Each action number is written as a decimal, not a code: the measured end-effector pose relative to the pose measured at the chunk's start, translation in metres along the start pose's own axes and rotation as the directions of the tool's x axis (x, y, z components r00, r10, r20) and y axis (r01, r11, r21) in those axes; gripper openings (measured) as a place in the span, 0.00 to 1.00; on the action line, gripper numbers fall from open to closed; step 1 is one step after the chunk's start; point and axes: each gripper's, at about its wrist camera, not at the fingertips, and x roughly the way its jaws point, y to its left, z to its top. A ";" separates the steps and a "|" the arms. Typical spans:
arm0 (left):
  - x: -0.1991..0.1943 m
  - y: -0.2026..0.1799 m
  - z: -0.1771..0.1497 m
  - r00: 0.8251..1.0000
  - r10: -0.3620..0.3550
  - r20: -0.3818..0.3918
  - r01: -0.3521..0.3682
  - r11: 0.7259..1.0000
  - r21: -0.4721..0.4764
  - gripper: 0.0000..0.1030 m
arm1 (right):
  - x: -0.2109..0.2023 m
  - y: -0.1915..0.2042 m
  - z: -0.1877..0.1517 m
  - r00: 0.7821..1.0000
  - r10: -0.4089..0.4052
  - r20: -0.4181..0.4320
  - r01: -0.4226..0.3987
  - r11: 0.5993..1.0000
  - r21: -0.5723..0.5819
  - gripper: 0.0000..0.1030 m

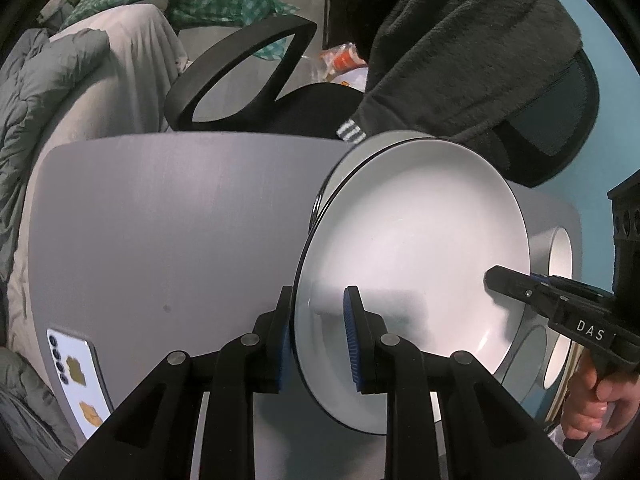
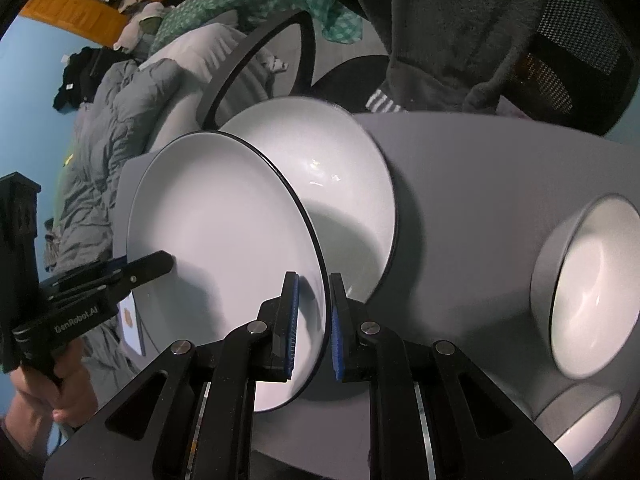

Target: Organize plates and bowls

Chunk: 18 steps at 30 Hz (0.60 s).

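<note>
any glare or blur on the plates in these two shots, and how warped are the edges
Left wrist view: held plate evenly lit, soft gripper shadow near its lower rim, table edge bowed by the fisheye. Right wrist view: small glare streaks on the second plate, bowls at right stretched and slightly smeared.

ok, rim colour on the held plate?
Thin black edge on the round white plate; clearest in right wrist view.

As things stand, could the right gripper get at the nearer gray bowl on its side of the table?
Probably not yet. The right gripper is shut on the rim of the black-rimmed plate, which the left gripper also holds. The way to the gray bowl looks clear, but the gripper would first have to release the plate.
</note>
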 end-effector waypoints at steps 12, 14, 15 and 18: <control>0.022 -0.007 0.017 0.999 0.027 -0.037 -0.027 1.000 -0.011 0.24 | 0.012 -0.023 0.030 0.998 0.001 -0.056 -0.001 1.000 0.006 0.14; 0.025 -0.008 0.018 0.998 0.031 -0.046 -0.031 1.000 -0.005 0.24 | 0.013 -0.024 0.034 0.998 -0.002 -0.061 0.002 1.000 0.006 0.14; 0.026 -0.010 0.019 0.998 0.039 -0.049 -0.039 0.999 0.002 0.24 | 0.014 -0.025 0.035 0.998 -0.005 -0.066 0.006 1.000 0.006 0.14; 0.028 -0.017 0.020 0.997 0.070 -0.045 -0.068 0.997 0.039 0.23 | 0.014 -0.027 0.040 0.997 -0.019 -0.080 0.019 1.000 0.001 0.14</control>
